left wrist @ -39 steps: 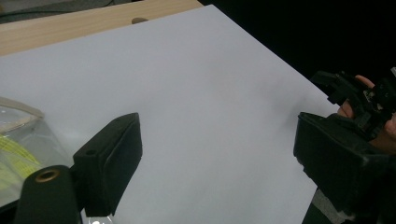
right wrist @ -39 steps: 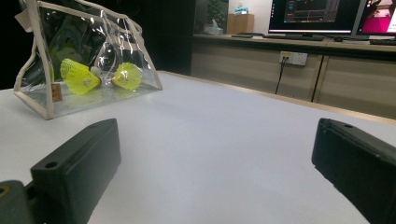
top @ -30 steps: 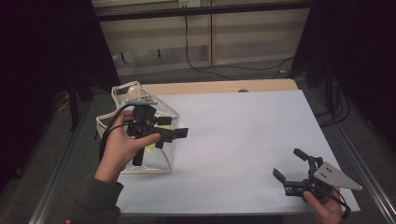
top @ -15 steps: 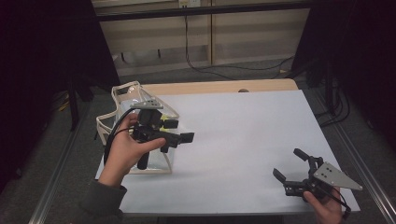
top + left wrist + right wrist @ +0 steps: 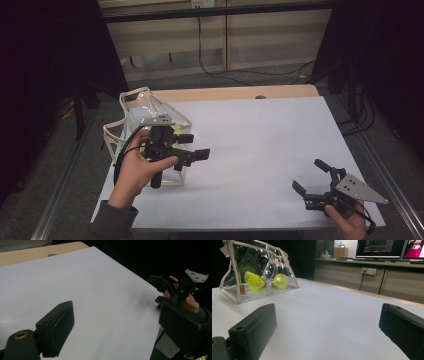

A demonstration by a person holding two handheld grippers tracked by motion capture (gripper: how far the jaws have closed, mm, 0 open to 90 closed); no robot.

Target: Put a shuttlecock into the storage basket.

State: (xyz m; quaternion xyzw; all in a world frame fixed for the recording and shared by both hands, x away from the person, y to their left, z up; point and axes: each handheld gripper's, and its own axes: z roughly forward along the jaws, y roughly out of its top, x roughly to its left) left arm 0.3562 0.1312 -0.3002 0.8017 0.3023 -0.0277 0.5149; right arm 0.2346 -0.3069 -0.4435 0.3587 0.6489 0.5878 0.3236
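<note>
A clear plastic bag with cream trim stands at the left edge of the white sheet. In the right gripper view the bag holds two yellow shuttlecocks. My left gripper hovers at the bag's right side, its jaws pointing right, open and empty. In its own view the left gripper spans bare white sheet. My right gripper rests near the front right corner, open, nothing between its jaws; it also appears from the left gripper view. The right gripper faces the bag across the sheet.
A strip of wooden tabletop shows beyond the sheet's far edge. Metal rails run along both sides of the table. Monitors and a counter stand far behind. Cables lie on the floor at the back.
My left gripper has shifted a little to the right and toward the near edge, away from the bag's top. The right gripper has stayed still.
</note>
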